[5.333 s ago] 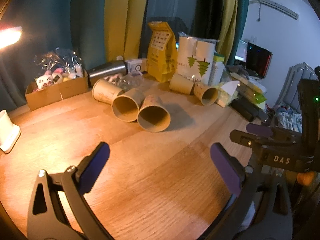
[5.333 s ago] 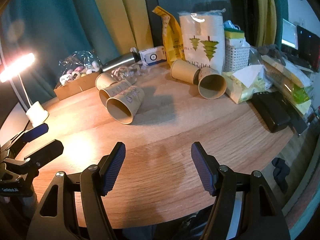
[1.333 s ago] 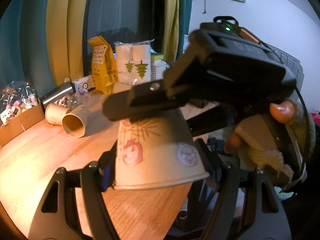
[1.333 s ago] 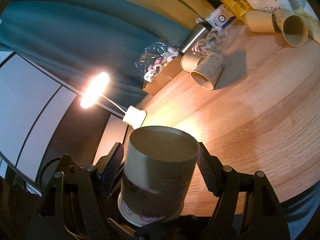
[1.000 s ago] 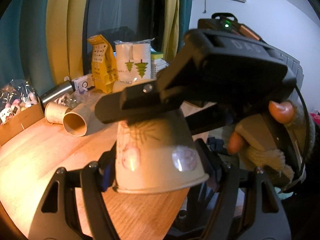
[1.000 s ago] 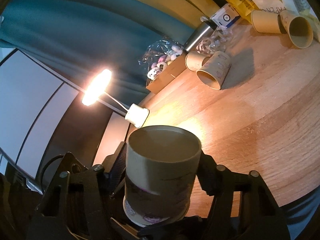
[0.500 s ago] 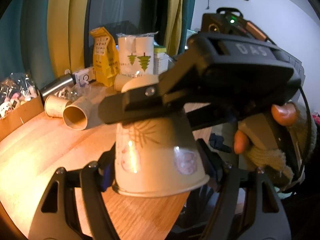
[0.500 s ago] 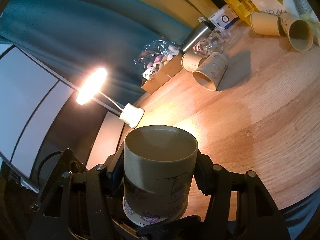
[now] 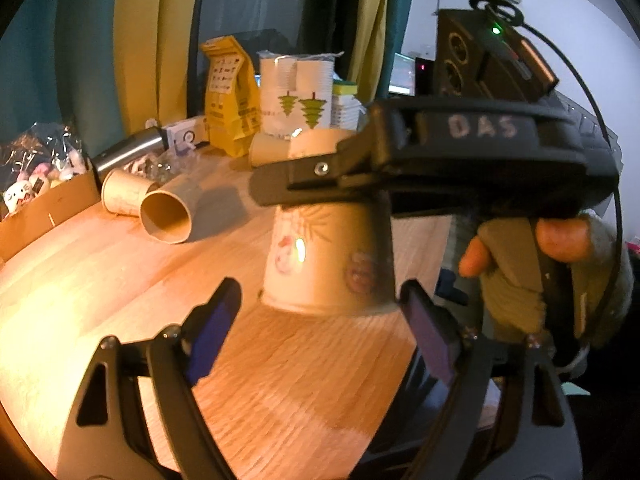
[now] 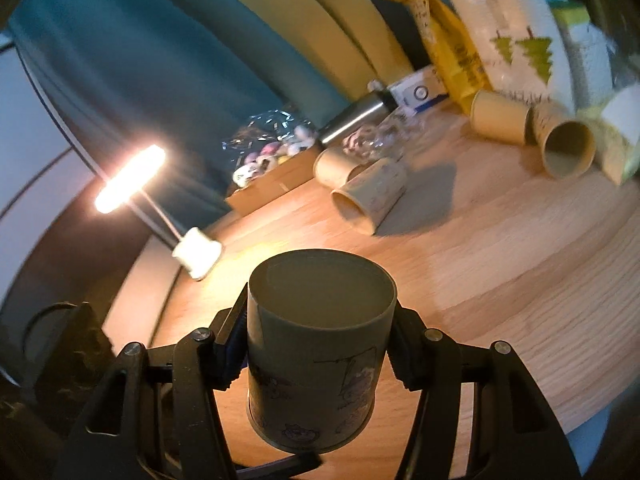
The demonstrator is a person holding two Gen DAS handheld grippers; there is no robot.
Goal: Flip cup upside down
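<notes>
Since half a second earlier the left gripper [image 9: 320, 332] had let go and spread wide, leaving the cup [image 10: 316, 344], mouth down over the table [image 9: 120, 280], pinched only by the right gripper [image 10: 316, 344] near its base. Beyond, at eleven o'clock, lay two cups [image 9: 166, 218] on their sides. A yellow bag [image 9: 230, 96] stood farthest.
</notes>
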